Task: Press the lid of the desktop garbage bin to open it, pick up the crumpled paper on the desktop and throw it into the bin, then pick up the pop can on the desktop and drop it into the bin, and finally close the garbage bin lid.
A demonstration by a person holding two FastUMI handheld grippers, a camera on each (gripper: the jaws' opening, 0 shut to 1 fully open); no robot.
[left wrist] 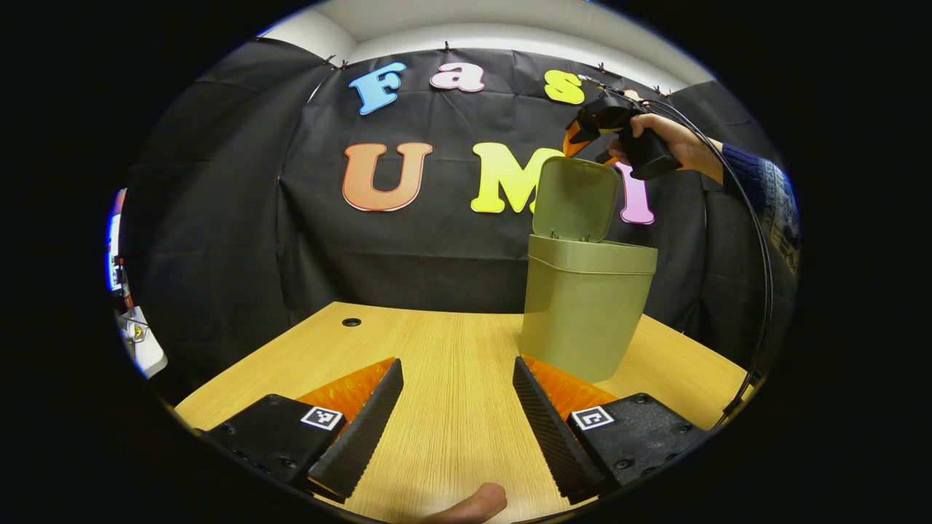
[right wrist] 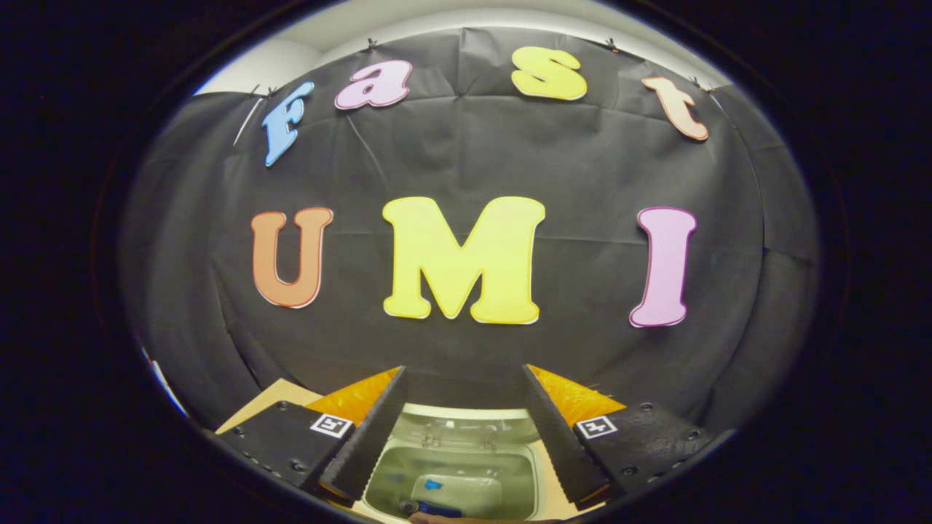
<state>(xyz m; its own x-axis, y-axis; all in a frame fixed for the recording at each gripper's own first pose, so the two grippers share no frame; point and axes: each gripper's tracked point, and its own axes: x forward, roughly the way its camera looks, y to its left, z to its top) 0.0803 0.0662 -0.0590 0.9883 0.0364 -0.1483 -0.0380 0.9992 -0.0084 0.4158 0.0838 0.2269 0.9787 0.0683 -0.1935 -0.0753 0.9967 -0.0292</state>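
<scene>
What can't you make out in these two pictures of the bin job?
- Inside of the bin, left gripper view: its own wall hides what is in it.
- Bin contents, right gripper view: cut off by the bottom edge and flanked by the right gripper; something blue lies there, too small to name.
- Right gripper's fingers, left gripper view: hidden behind the raised lid.
</scene>
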